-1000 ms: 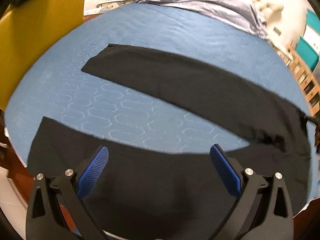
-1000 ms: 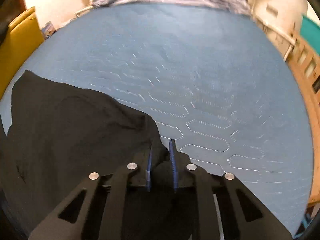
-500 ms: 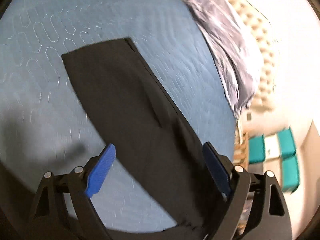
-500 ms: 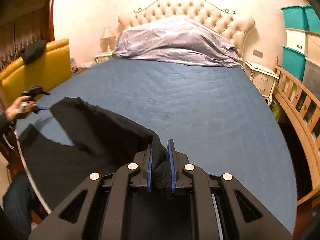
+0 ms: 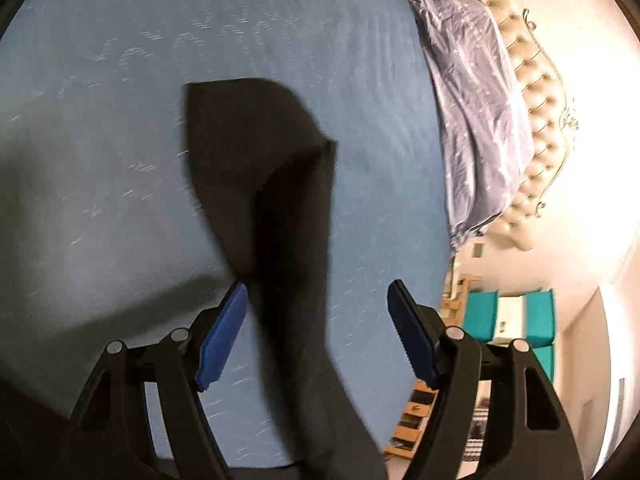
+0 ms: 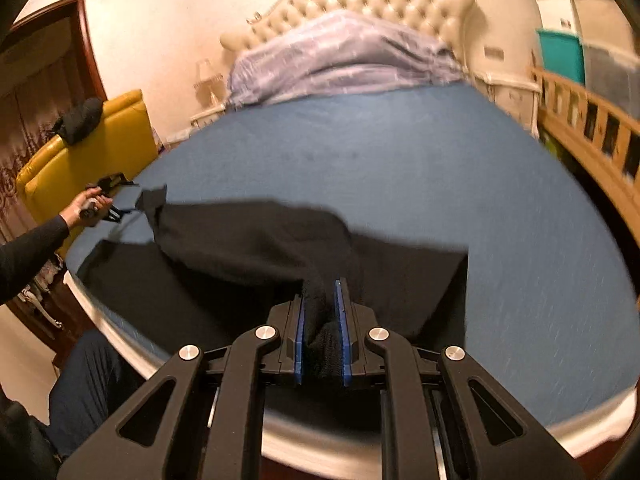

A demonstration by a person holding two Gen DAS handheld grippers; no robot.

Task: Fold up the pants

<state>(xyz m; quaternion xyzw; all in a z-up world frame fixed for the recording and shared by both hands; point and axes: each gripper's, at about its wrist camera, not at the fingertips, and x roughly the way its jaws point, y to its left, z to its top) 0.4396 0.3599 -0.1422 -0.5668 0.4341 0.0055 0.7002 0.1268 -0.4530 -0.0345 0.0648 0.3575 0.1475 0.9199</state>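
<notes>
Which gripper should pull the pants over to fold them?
Probably the right gripper: its jaws are shut on the black pants, lifting a fold. The left gripper is open, holding nothing.

The left camera looks down, tipped sideways, close over the bed (image 5: 120, 200). The right one faces the headboard (image 6: 360, 0) (both see it).

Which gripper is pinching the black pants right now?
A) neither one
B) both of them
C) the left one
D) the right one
D: the right gripper has its blue pads shut on a bunch of the black pants, while the left gripper is wide open with nothing touching its pads.
</notes>
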